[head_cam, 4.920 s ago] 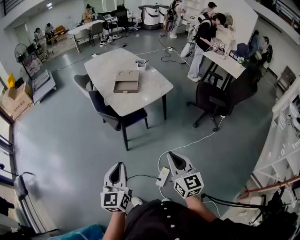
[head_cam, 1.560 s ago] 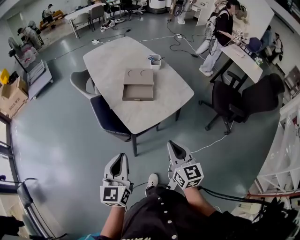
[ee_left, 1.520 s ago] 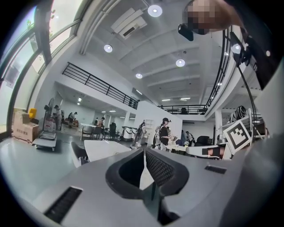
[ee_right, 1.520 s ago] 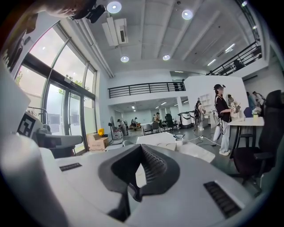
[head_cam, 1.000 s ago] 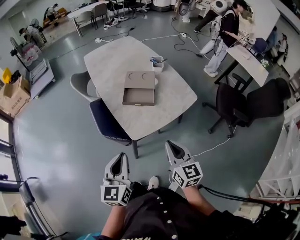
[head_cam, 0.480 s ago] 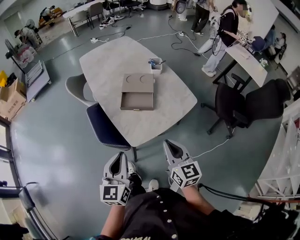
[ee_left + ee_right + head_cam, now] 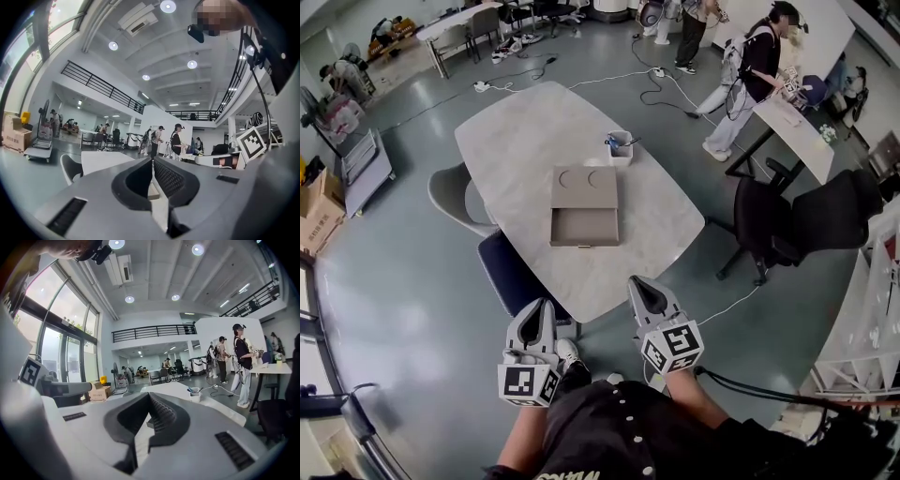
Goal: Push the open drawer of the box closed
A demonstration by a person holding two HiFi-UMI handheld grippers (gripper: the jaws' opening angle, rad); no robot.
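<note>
Glossy grey floor [image 7: 403, 272], pale table [image 7: 516, 141], black office chairs [image 7: 825, 214] (two), round ceiling lights [image 7: 130, 299]

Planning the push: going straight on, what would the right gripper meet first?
Likely the open drawer of the box on the table; the way looks free, though depth is unclear.

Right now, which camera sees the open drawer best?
The head view: it looks down into the drawer, pulled out of the box. Both gripper views catch only a sliver of the box beyond their jaws.
</note>
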